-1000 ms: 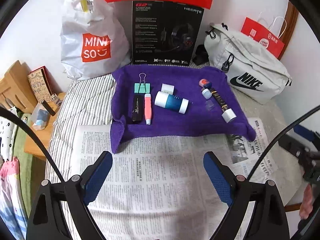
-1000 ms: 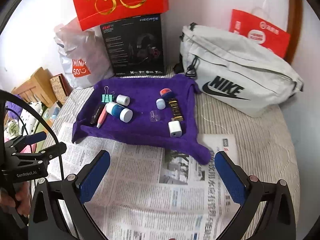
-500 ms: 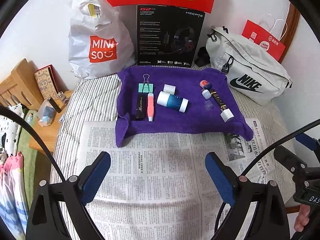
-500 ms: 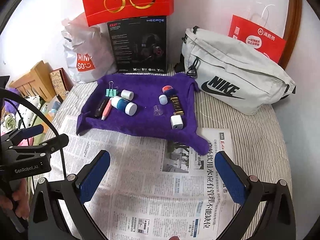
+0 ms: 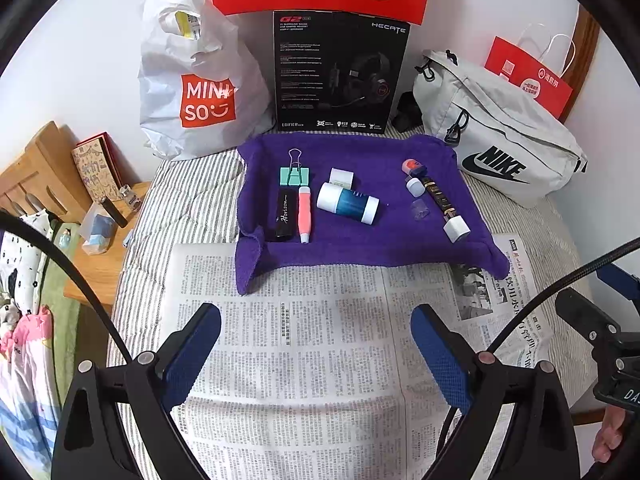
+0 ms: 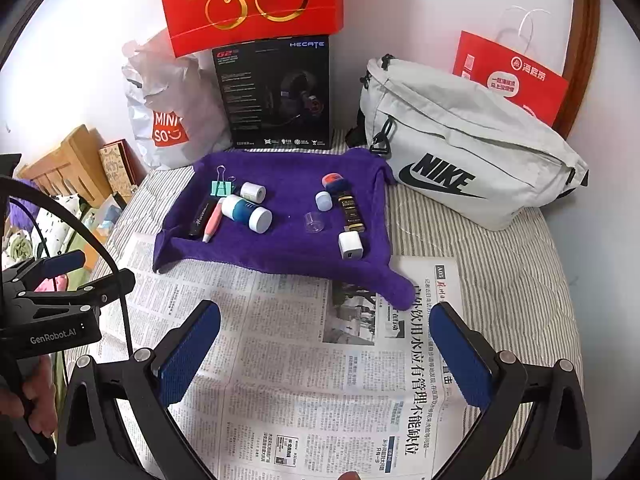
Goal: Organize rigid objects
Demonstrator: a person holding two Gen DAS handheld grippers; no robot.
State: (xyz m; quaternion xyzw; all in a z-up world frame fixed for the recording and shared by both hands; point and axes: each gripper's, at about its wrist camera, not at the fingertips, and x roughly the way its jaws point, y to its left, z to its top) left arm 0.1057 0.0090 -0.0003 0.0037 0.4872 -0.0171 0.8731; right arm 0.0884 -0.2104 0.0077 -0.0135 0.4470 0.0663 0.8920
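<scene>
Hovering over bare newspaper (image 5: 312,344), both grippers spread, cloth (image 5: 360,244) edge ahead.

A fluffy, matt purple towel (image 5: 360,236) lies on printed newspaper (image 5: 304,360), thin and dull, over striped woven bed cloth (image 5: 188,192). On the towel, the white-and-blue bottle (image 5: 347,203) and the pink pen (image 5: 304,214) look like smooth plastic, and the green binder clip (image 5: 295,174) has shiny wire handles. At the far side, the white bag (image 5: 192,80) is crinkly glossy plastic and the grey pouch (image 6: 472,140) is matt fabric. Each tool shows textured blue pads (image 6: 188,356) on matt black frames.
</scene>
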